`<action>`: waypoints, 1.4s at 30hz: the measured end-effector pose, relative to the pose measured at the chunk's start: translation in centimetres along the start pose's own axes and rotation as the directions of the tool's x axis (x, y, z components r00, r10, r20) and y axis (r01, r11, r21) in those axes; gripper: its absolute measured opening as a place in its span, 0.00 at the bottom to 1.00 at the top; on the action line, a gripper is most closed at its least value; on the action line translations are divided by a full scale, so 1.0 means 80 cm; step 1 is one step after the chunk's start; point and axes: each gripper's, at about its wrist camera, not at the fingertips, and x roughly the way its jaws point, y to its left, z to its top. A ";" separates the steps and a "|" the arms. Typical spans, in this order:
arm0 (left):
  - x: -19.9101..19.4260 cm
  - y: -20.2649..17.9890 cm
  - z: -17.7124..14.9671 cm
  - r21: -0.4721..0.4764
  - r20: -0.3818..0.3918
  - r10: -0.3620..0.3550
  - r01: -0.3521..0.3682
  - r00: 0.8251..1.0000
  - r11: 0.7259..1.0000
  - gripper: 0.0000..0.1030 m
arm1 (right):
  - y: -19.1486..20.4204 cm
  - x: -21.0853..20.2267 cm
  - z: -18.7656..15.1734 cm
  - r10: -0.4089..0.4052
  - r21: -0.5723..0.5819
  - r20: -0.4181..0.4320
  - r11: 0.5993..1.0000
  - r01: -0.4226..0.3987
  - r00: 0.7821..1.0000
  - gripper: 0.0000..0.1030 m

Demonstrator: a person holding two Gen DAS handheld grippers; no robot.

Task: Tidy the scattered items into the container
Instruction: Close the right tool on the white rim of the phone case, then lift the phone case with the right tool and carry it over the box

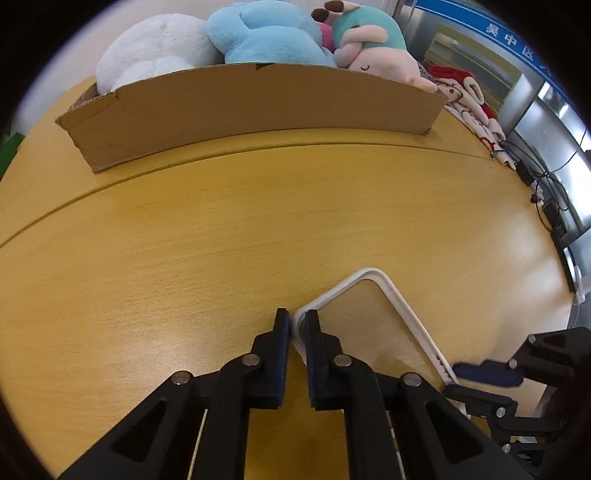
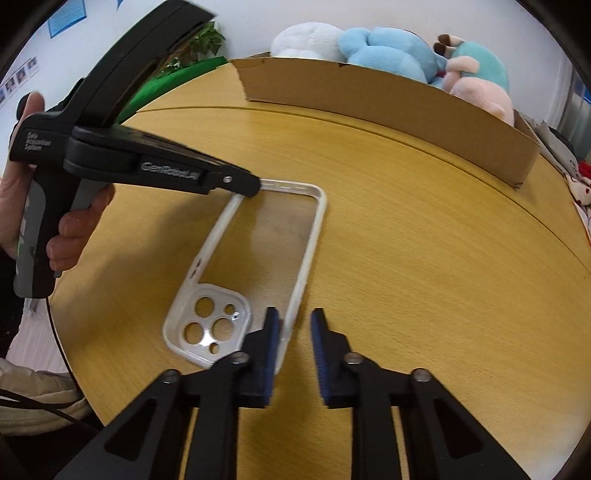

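A clear phone case with a white rim (image 2: 258, 258) lies on the wooden table. In the left wrist view my left gripper (image 1: 296, 325) is shut on a corner of the case's rim (image 1: 373, 317). In the right wrist view the left gripper (image 2: 255, 186) meets the case at its far corner. My right gripper (image 2: 293, 323) is open, with its left finger (image 2: 271, 332) over the case's near right edge and the rim between the fingers. The cardboard box (image 1: 251, 110) stands at the far side and holds plush toys (image 1: 266, 33).
The round wooden table (image 2: 424, 258) has a seam running across it in front of the box (image 2: 388, 99). A red and white cloth (image 1: 469, 96) lies right of the box. Cables and devices (image 1: 546, 206) sit at the table's right edge. A green plant (image 2: 199, 44) stands far left.
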 end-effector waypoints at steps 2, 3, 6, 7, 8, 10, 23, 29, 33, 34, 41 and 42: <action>0.000 0.000 0.002 -0.004 -0.002 0.001 -0.001 1.000 1.000 0.07 | 0.008 0.001 0.002 -0.013 -0.013 -0.001 1.000 0.013 1.000 0.11; 0.000 0.000 0.002 -0.008 -0.003 -0.003 0.003 1.000 1.000 0.07 | 0.008 0.001 0.002 -0.013 -0.011 -0.002 1.000 0.013 1.000 0.11; 0.000 -0.002 0.005 -0.011 -0.004 -0.015 0.015 1.000 1.000 0.07 | 0.003 0.001 0.001 -0.010 0.008 -0.004 1.000 0.010 1.000 0.10; -0.001 -0.004 0.006 -0.007 -0.002 -0.012 0.012 1.000 1.000 0.07 | 0.000 0.000 0.000 -0.010 0.015 -0.004 1.000 0.010 1.000 0.10; -0.003 -0.006 0.008 -0.003 0.003 -0.007 0.007 1.000 1.000 0.07 | -0.002 -0.002 0.000 -0.009 0.024 -0.001 1.000 0.009 1.000 0.10; -0.007 -0.007 0.013 -0.001 0.014 -0.009 0.009 1.000 1.000 0.07 | -0.006 -0.006 0.002 -0.008 0.038 0.013 0.999 0.007 1.000 0.09; -0.092 -0.021 0.127 0.147 0.185 -0.021 -0.006 0.983 0.989 0.07 | -0.045 -0.067 0.085 -0.067 0.053 0.175 0.997 0.059 0.982 0.09; -0.150 -0.025 0.202 0.216 0.279 -0.007 -0.056 0.960 0.975 0.07 | -0.072 -0.105 0.155 -0.126 0.042 0.281 0.992 0.119 0.951 0.09; -0.188 -0.026 0.255 0.228 0.338 -0.010 -0.072 0.941 0.971 0.07 | -0.085 -0.141 0.202 -0.149 0.037 0.356 0.989 0.145 0.923 0.09; -0.197 -0.025 0.267 0.230 0.351 -0.007 -0.079 0.937 0.970 0.07 | -0.089 -0.150 0.217 -0.154 0.036 0.373 0.988 0.151 0.915 0.09; -0.238 -0.016 0.346 0.252 0.389 -0.001 -0.105 0.921 0.962 0.07 | -0.113 -0.187 0.297 -0.152 0.020 0.424 0.987 0.158 0.893 0.09; -0.240 -0.014 0.357 0.254 0.389 -0.002 -0.105 0.921 0.961 0.07 | -0.117 -0.190 0.308 -0.150 0.021 0.426 0.988 0.156 0.892 0.09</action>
